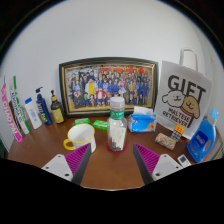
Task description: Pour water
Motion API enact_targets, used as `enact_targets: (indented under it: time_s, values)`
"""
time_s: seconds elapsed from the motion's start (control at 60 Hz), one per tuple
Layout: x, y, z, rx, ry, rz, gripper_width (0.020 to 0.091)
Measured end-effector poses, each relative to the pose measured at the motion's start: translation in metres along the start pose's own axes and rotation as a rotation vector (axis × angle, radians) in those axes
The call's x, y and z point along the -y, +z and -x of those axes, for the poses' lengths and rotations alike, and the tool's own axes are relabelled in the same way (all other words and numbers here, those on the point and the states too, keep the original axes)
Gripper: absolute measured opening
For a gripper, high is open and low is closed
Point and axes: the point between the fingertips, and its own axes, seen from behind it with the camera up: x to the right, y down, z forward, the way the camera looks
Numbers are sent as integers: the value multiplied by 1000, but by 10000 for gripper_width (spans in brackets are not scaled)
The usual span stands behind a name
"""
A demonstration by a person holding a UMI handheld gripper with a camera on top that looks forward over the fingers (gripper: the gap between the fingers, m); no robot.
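A clear plastic water bottle with a white cap and green label stands upright on the brown wooden table, just ahead of my fingers and centred between their lines. A yellow mug sits to its left, beyond the left finger. My gripper is open; the pink-padded fingers spread wide with bare table between them. Nothing is held.
A framed group photo leans at the back. A white "GIFT" bag stands at the right, with a blue spray bottle and small packets near it. Several toiletry bottles line the left. A green item lies behind the bottle.
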Motion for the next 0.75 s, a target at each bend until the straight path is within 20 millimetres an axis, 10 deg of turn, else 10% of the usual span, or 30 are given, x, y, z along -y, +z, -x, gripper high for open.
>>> enact_targets:
  time_s: [0.367, 0.75]
  values:
    - [-19, -206, 85, -86, 15, 64, 852]
    - [-29, -273, 108, -152, -55, 28, 852]
